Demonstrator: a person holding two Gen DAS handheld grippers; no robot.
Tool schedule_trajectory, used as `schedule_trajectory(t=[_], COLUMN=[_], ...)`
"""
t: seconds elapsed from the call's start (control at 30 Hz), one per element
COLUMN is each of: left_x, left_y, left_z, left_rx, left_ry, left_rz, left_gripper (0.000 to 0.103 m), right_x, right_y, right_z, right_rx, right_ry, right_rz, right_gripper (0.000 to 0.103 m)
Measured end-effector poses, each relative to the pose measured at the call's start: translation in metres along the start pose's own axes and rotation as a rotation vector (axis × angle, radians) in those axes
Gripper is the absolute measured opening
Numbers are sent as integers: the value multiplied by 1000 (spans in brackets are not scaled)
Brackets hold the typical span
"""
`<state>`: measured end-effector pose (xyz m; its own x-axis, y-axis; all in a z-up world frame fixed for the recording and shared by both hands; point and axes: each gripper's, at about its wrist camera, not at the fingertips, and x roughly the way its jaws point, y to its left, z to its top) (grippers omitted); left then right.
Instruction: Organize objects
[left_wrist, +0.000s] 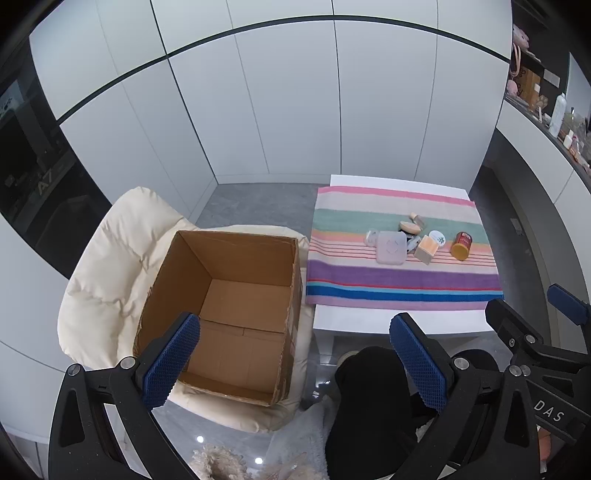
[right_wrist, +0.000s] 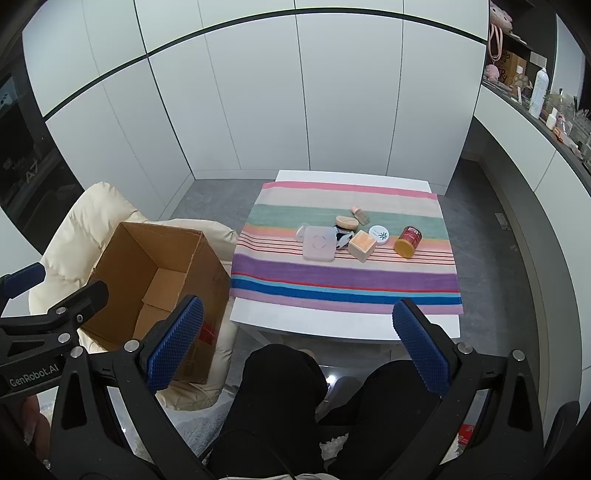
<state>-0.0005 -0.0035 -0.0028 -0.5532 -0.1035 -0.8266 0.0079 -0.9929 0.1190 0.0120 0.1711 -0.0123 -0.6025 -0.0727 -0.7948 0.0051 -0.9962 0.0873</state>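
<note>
Jaws, left gripper (left_wrist: 295, 363): spread wide with nothing between the blue pads; it hangs above the near edge of the cardboard box and the person's dark-clad knee.
Jaws, right gripper (right_wrist: 299, 354): likewise spread wide and empty, held over the person's knees, short of the table's near edge.
Cardboard box (left_wrist: 236, 306): open at the top, brown, nothing visible inside; it sits on a cream padded chair (left_wrist: 110, 266) just left of the table.
Table (right_wrist: 332, 325): white, low, set in front of the white cabinet wall (right_wrist: 295, 110); a striped cloth (right_wrist: 343, 277) in pink, green, purple and blue covers most of it.
Objects to organize: all clustered near the middle of the cloth, well apart from both grippers.
Square lidded case (right_wrist: 319, 243): pale translucent, lying flat at the left of the cluster; a small white item peeks out at its left edge.
Wooden block (right_wrist: 362, 245): pale cube, just right of the case, tilted on the cloth.
Black-and-white item (right_wrist: 342, 237): wedged between the case and the block; too small to tell what it is.
Round white tin (right_wrist: 379, 235): green leaf print on the lid, just behind the block.
Red jar (right_wrist: 407, 242): lying on its side with its yellow lid toward the camera, at the right end of the cluster.
Oval wooden piece (right_wrist: 347, 222): behind the case.
Small bottle (right_wrist: 360, 215): lying at the back of the cluster, beside the oval piece.
Side shelf (right_wrist: 535, 107): at the right, holding bottles and small items.
</note>
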Motion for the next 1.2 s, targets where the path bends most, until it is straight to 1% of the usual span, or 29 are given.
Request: schedule_trajectory(t=[0.57,0.93,1.1,1.2], left_x=[-2,-1,1,1], left_y=[-5,-6,-5,-7], left_z=[-3,-1,-2,-2], left_rx=[2,-1,-6,-2], left_ry=[-8,2,8,10], left_rz=[-9,-13,-31,-29], left_gripper=[103,103,103,103], right_x=[1,1,3,5], right_y=[-2,-4,-6,-7], right_z=[-4,-6,-5,-5], right_rx=[8,8,12,11], right_ry=[-1,-3,4,8], right_rz=[9,7,11,12], right_gripper=[103,103,103,103])
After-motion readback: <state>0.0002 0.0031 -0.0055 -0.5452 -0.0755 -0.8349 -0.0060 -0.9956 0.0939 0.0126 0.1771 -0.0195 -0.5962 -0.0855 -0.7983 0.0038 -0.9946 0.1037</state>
